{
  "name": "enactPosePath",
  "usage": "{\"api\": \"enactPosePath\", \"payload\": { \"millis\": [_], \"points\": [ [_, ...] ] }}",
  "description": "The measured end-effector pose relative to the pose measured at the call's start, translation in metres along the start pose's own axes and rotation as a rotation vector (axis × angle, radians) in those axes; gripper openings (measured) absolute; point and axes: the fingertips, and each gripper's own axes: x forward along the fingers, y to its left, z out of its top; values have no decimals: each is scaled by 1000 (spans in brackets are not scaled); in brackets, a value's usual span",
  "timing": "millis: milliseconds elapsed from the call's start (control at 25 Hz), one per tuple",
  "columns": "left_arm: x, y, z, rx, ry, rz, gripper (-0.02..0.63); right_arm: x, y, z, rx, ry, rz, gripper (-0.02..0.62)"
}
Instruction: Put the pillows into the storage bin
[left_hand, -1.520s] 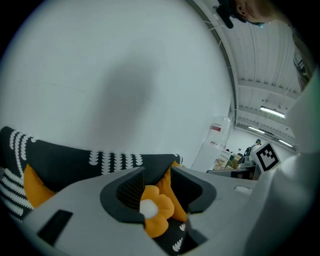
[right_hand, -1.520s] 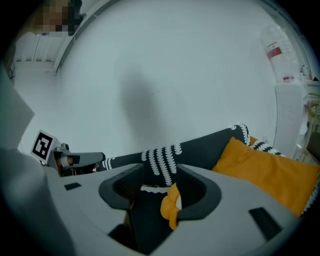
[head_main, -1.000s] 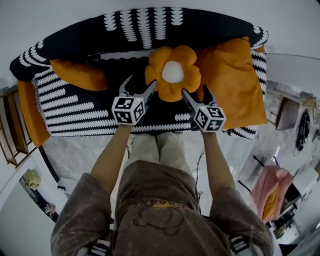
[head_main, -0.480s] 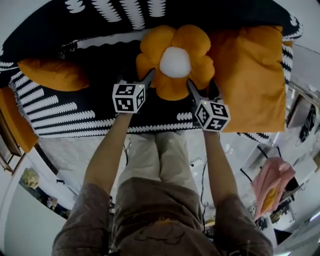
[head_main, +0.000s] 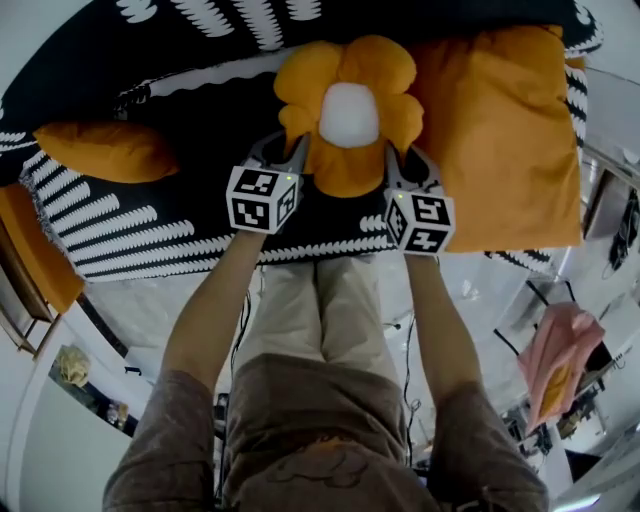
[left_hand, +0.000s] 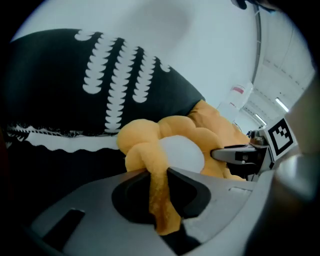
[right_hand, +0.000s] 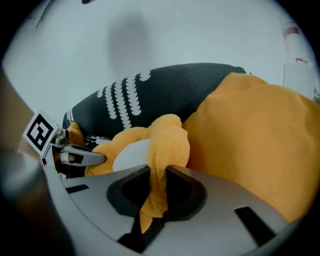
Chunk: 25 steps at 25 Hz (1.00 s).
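Observation:
An orange flower pillow (head_main: 348, 113) with a white centre lies on the black-and-white sofa (head_main: 150, 220). My left gripper (head_main: 287, 152) pinches its lower left petal. My right gripper (head_main: 398, 160) pinches its lower right petal. Both sets of jaws are closing, with orange plush squeezed between them. The left gripper view shows the jaws (left_hand: 159, 175) nipping a fold of the flower pillow (left_hand: 175, 145), with the right gripper (left_hand: 240, 154) beyond. The right gripper view shows its jaws (right_hand: 159, 174) on a petal (right_hand: 167, 142). No storage bin is in view.
A large orange pillow (head_main: 500, 130) leans right of the flower, touching it. A smaller orange pillow (head_main: 105, 150) lies at the sofa's left. A wooden rack (head_main: 20, 290) stands at the left and a pink chair (head_main: 560, 350) at the right. The person's legs stand before the sofa.
Both grippers, open at either side of the flower pillow, have closed onto its lower petals. The head view has moved closer to the sofa.

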Motion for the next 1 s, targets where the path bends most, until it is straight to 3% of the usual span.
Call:
{"api": "enactPosePath", "payload": {
  "millis": [280, 560, 800, 1000],
  "points": [
    [-103, -70, 80, 73, -63, -46, 49, -112, 23, 71, 57, -102, -6, 55],
    [-217, -190, 160, 205, -127, -164, 52, -278, 28, 127, 173, -267, -98, 63],
    [-247, -321, 163, 326, -104, -331, 52, -410, -19, 108, 260, -371, -246, 64],
    [-236, -446, 136, 429, -69, -464, 54, -518, -82, 56, 356, -448, -383, 66]
  ]
}}
